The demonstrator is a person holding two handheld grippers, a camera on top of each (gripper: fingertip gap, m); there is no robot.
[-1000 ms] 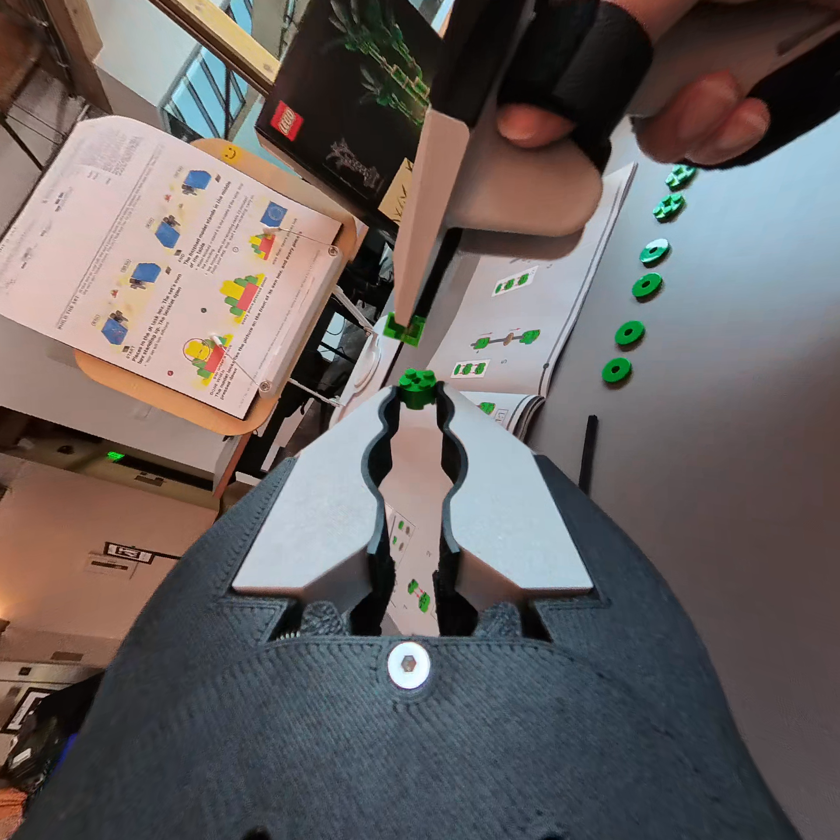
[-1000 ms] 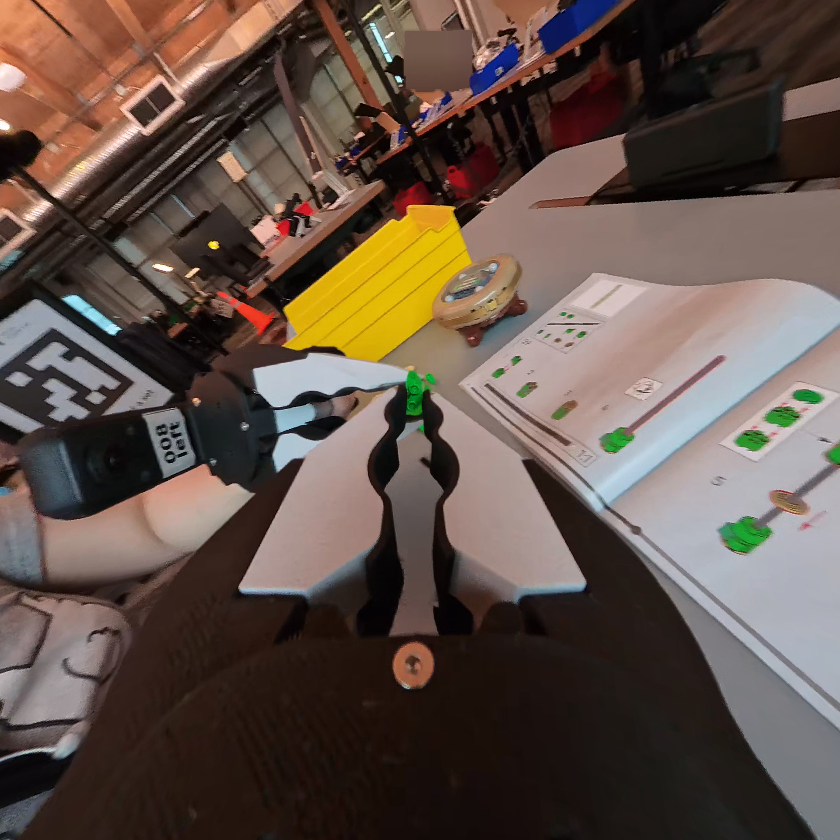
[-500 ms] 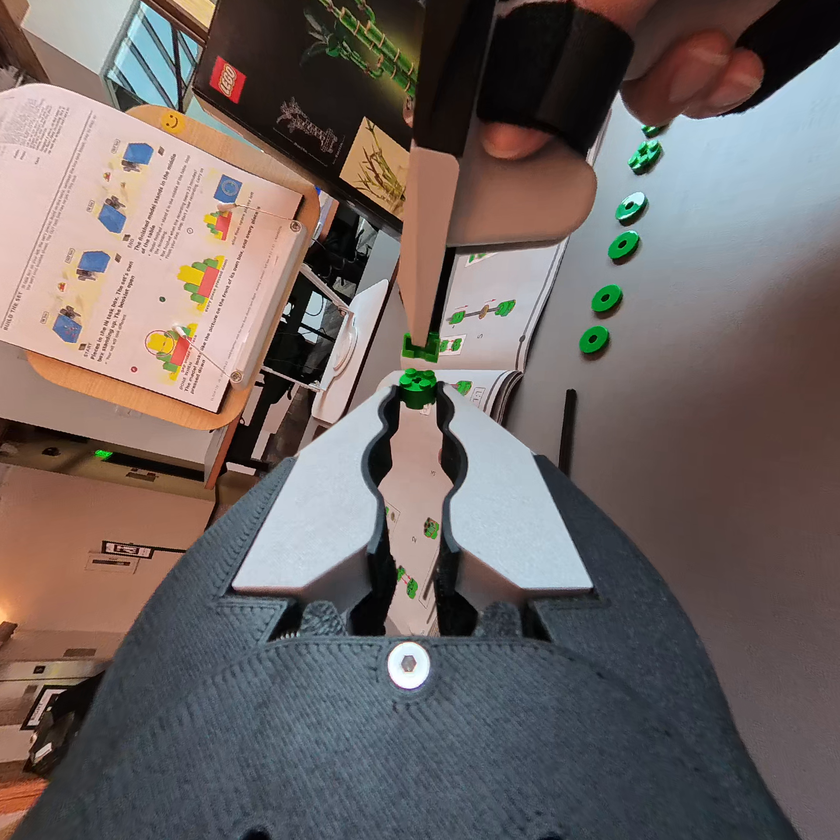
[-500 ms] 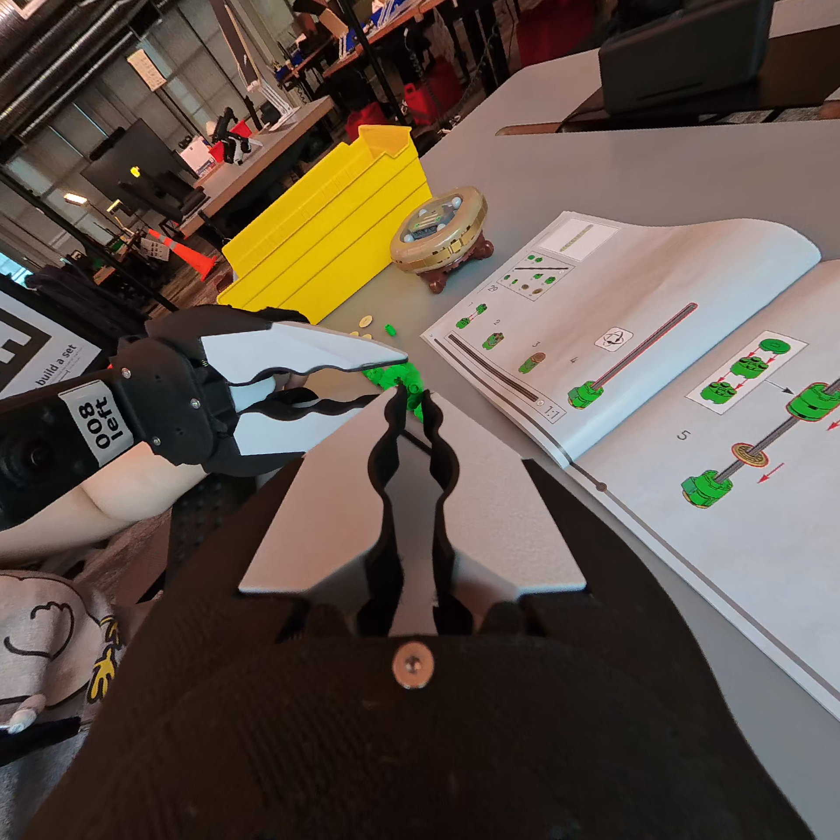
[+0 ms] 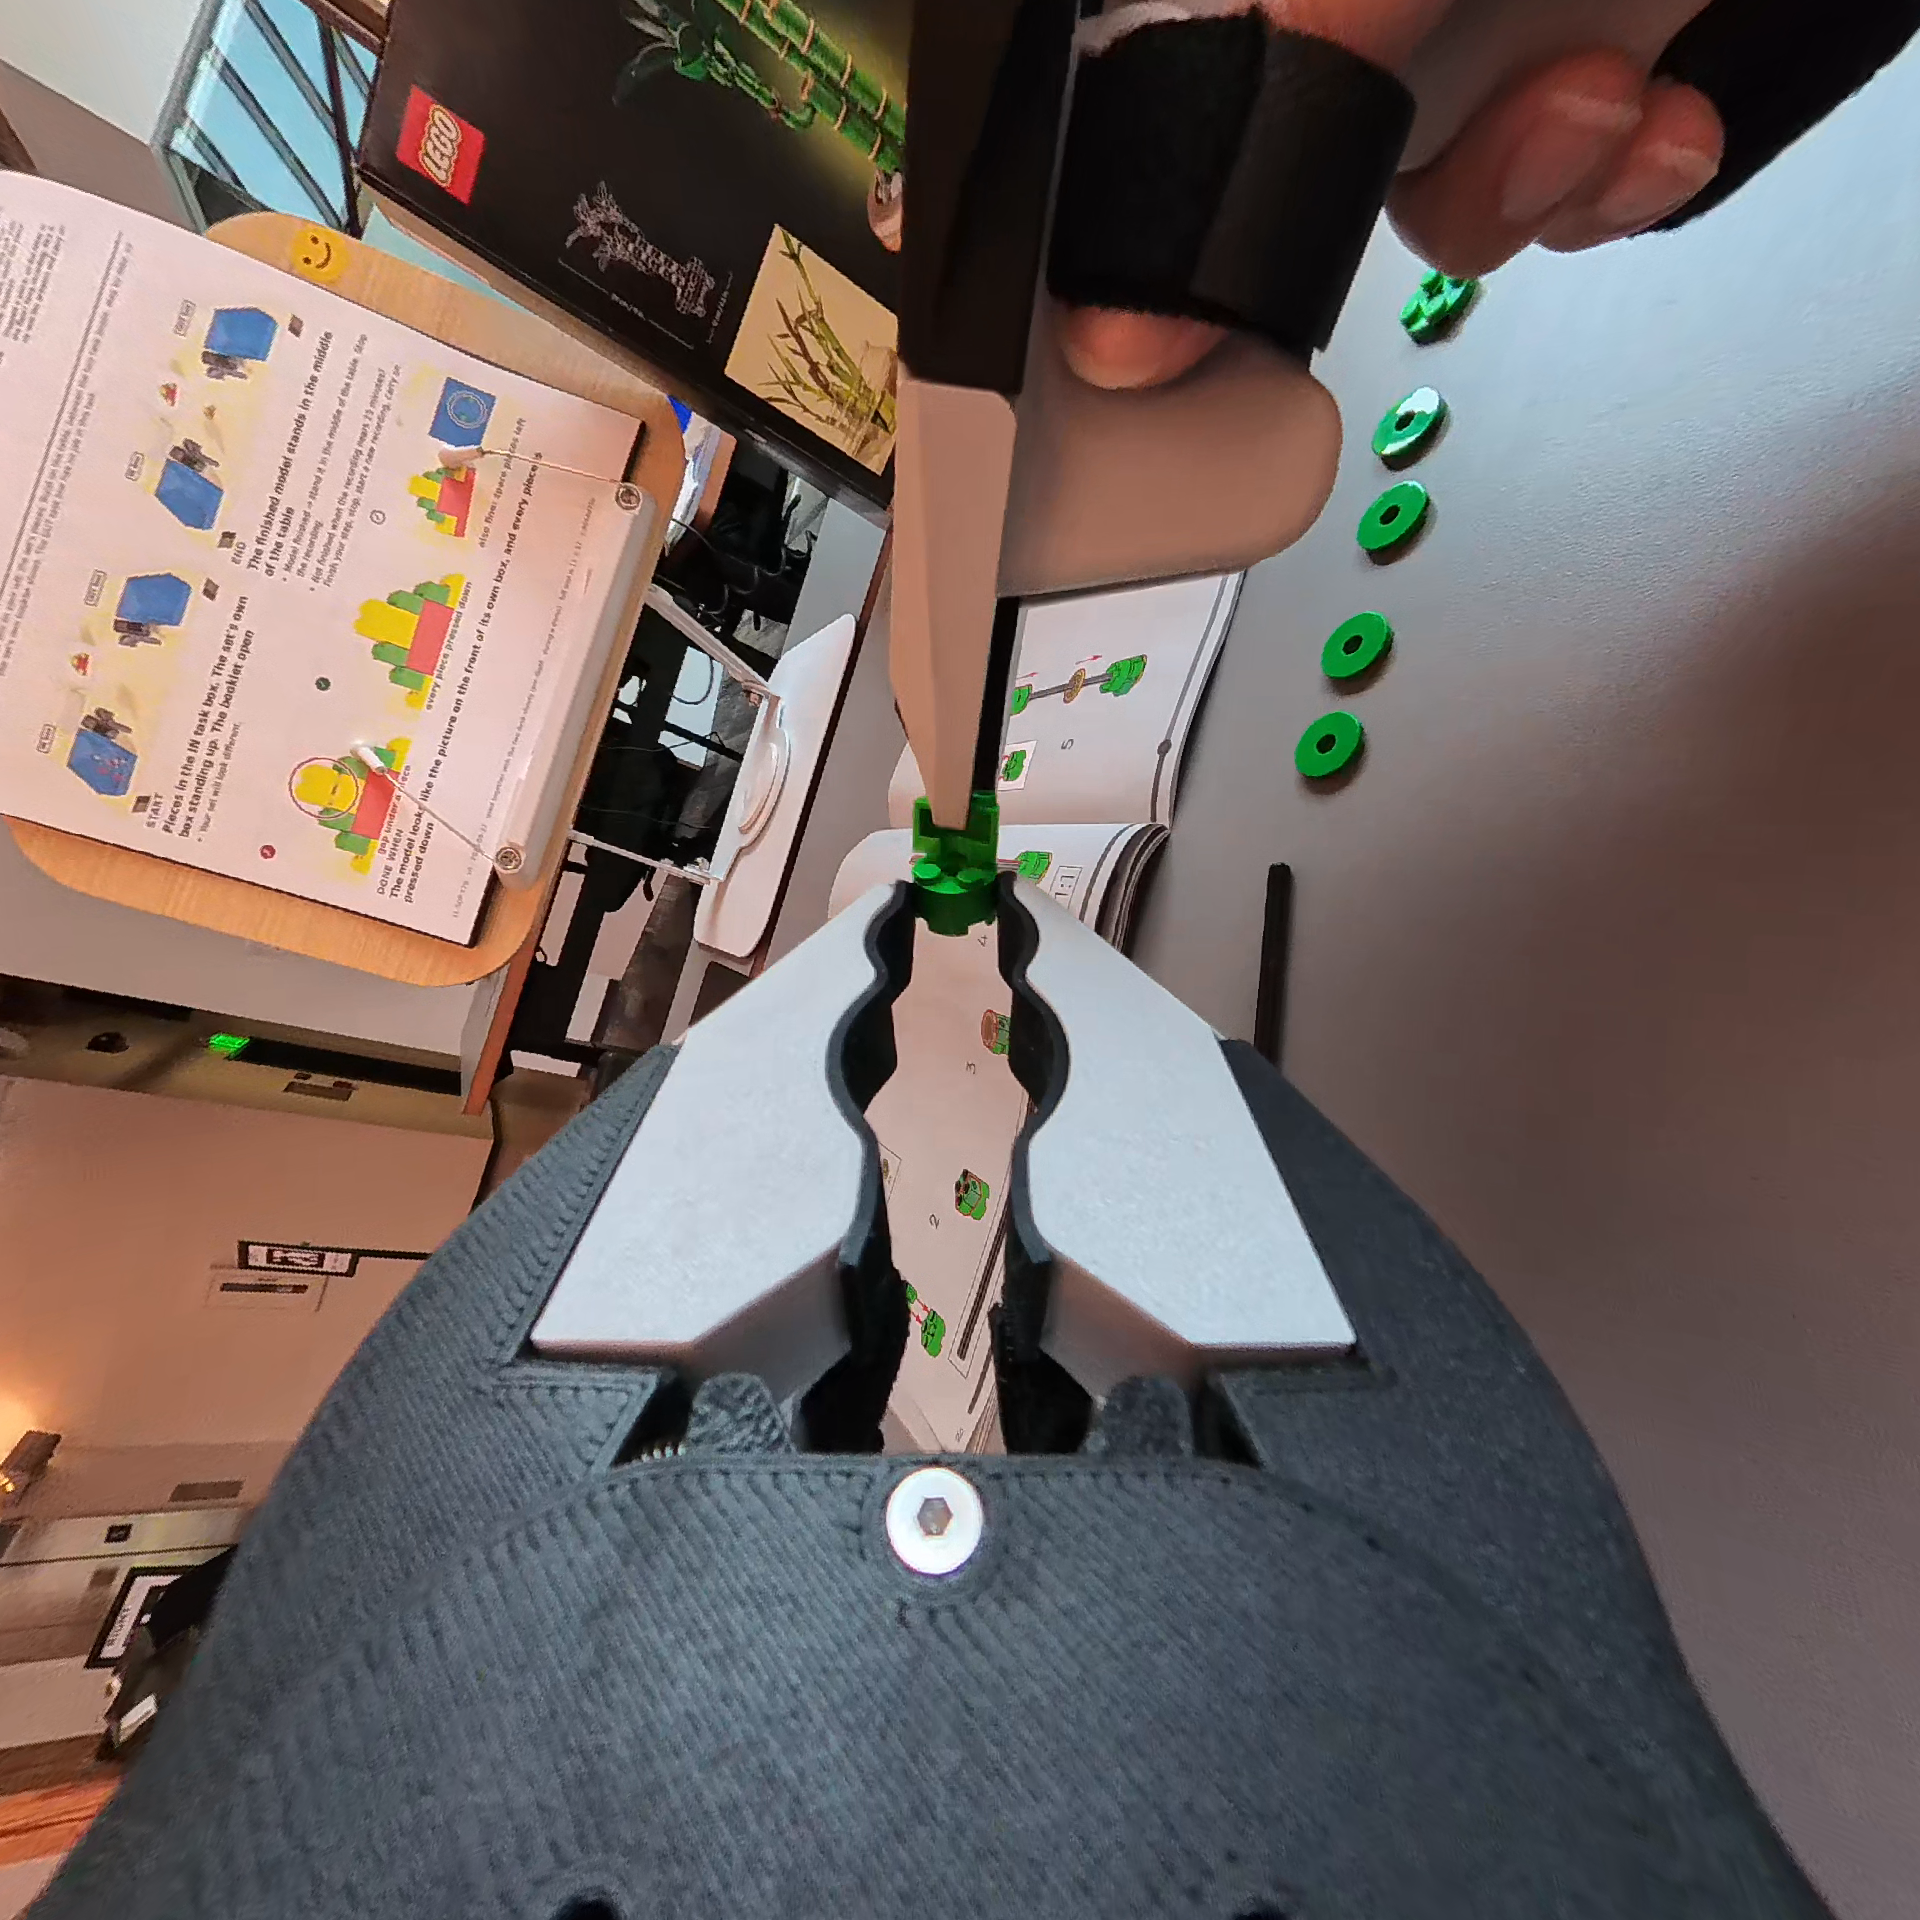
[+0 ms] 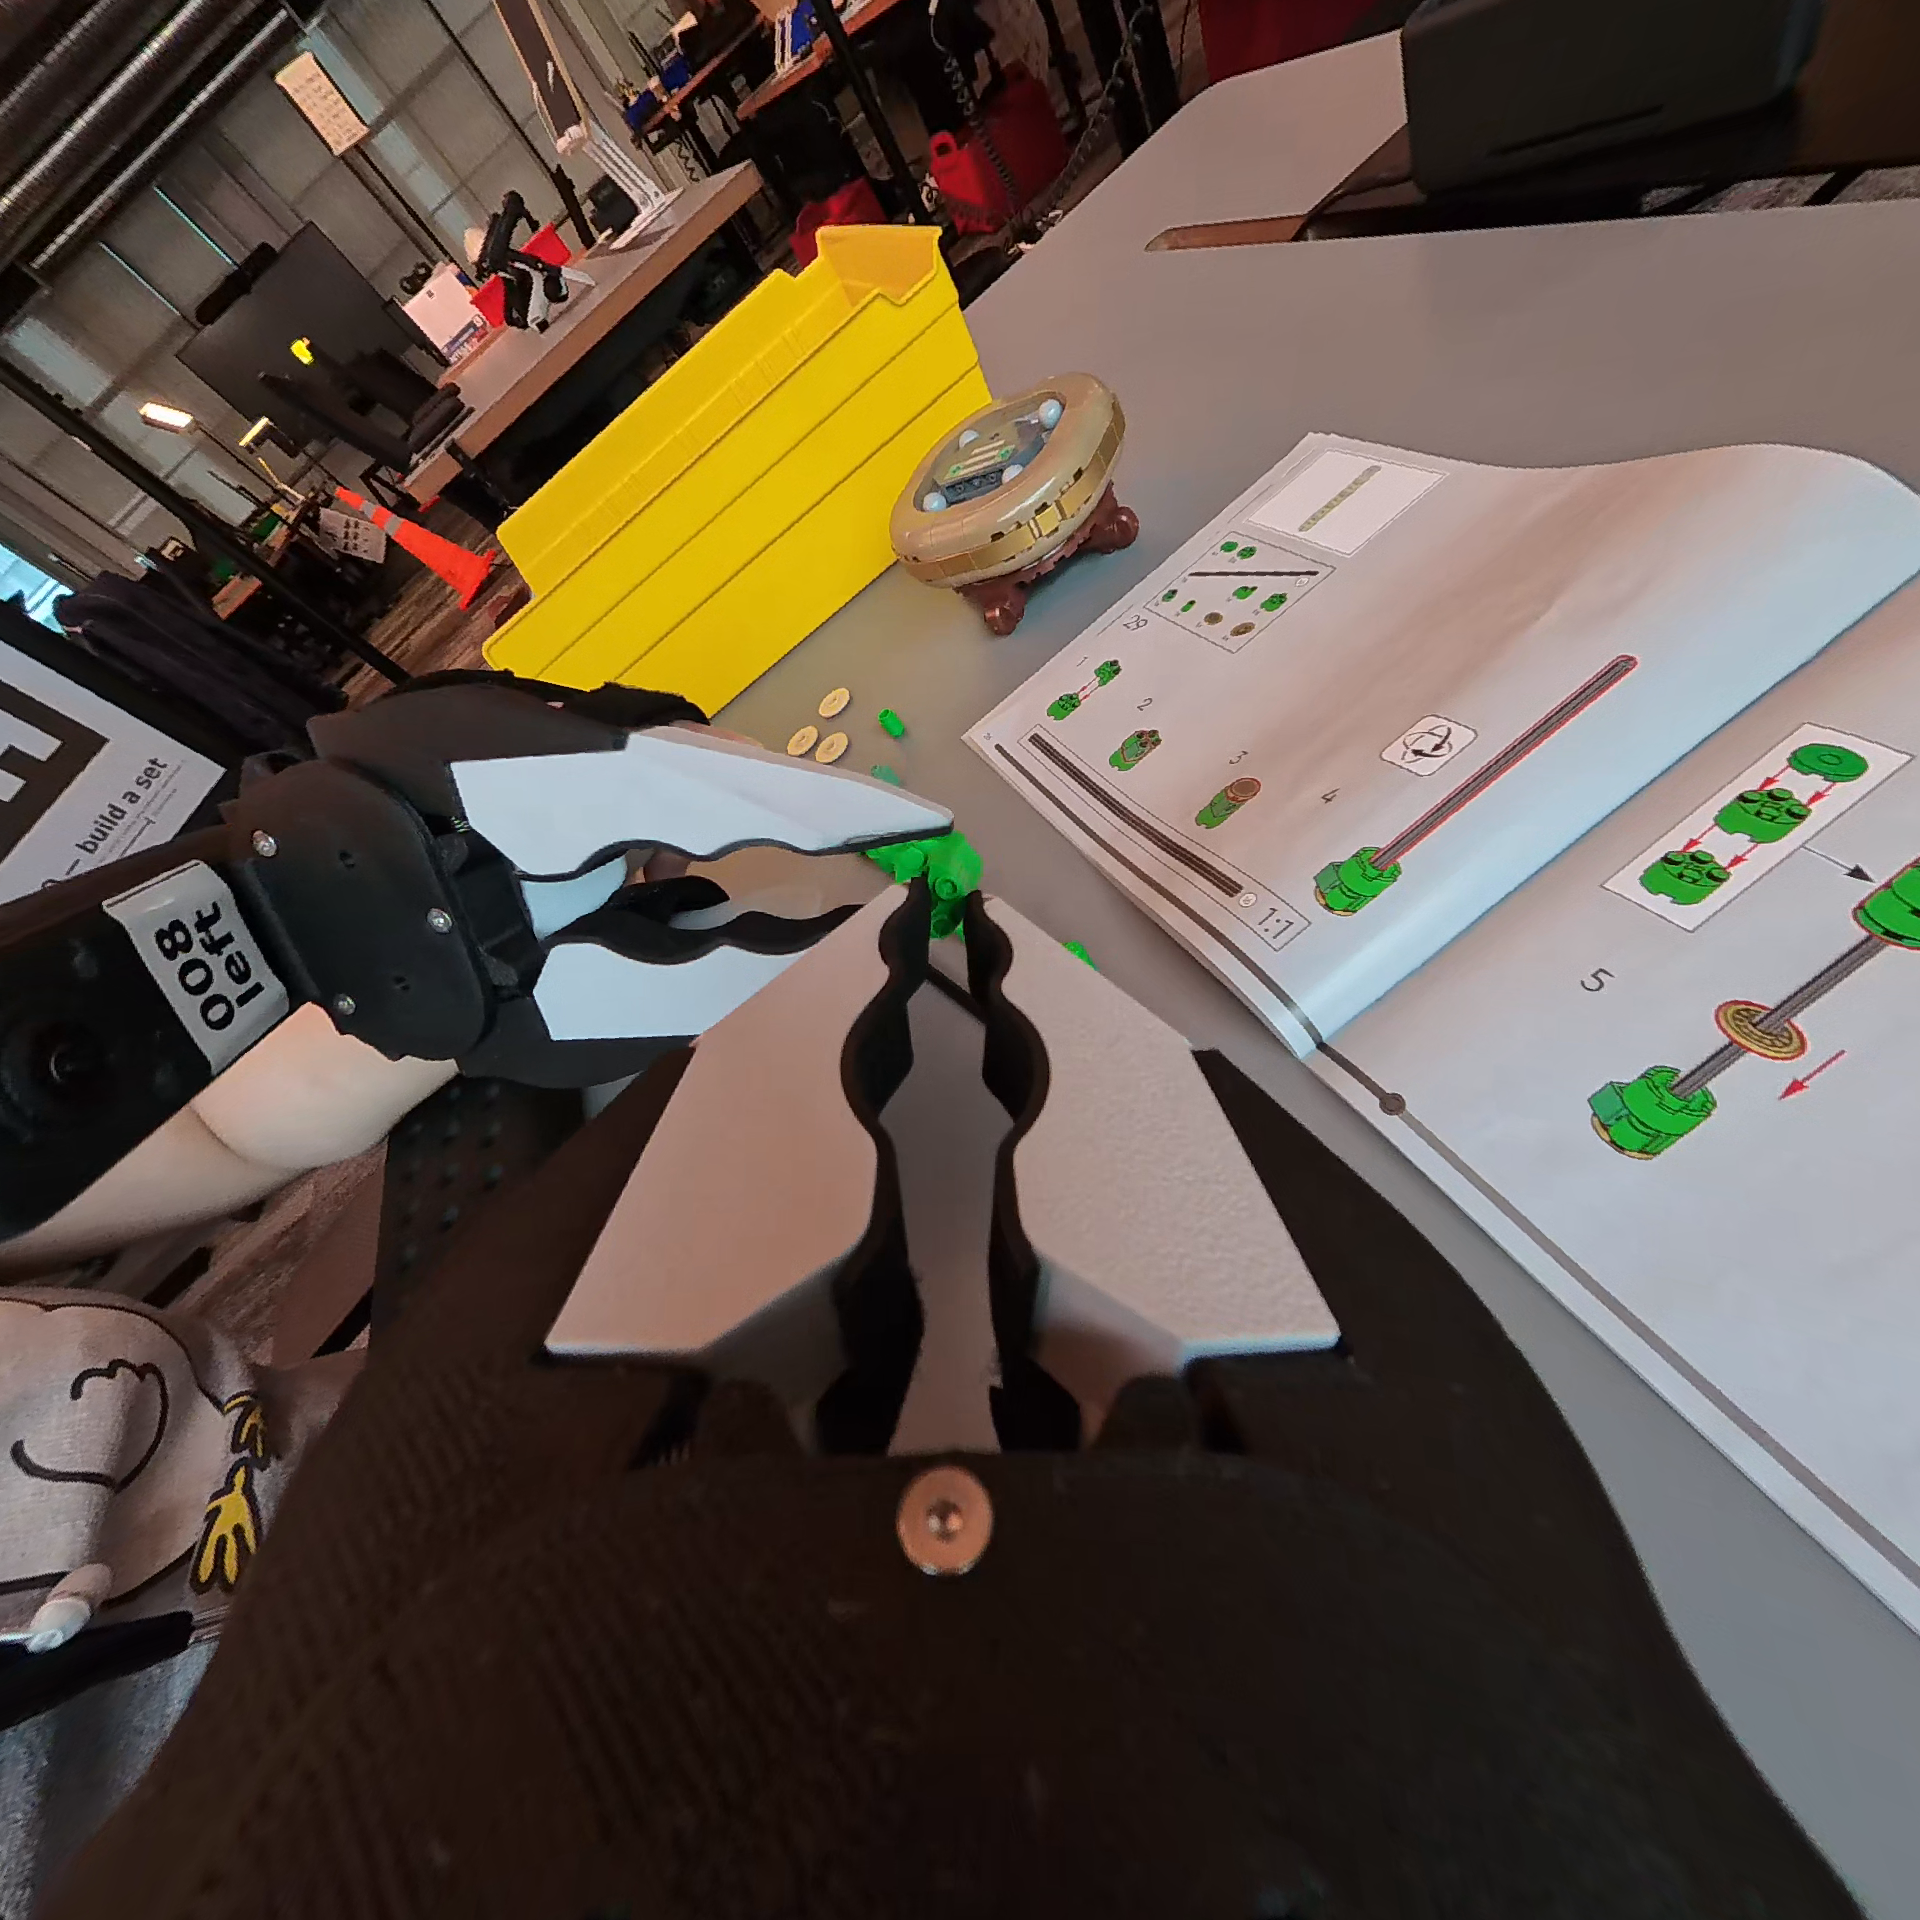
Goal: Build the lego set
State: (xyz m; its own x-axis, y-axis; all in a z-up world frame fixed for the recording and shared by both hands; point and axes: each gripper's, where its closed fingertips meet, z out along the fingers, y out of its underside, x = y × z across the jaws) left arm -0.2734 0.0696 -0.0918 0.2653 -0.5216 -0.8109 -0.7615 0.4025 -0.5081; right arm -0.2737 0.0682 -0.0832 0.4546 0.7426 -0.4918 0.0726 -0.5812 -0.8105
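My left gripper is shut on a green round brick at its fingertips. My right gripper comes in from above, shut on a small green piece that touches the studded top of the round brick. In the right wrist view my right gripper holds the green piece against the left gripper, which reaches in from the left. Both are held above the grey table, by the open instruction booklet.
Several green rings lie in a row on the table, with a black rod nearby. A yellow bin, a tan round model and tan discs lie beyond. A black set box and a clipboard stand behind. My two grippers' fingertips are within a few centimetres of each other. Both grippers' tips are roughly 20 centimetres from the tan round model.
The right gripper's green piece has come down from a gap above the round brick until the two touch. Both grippers have stayed shut.
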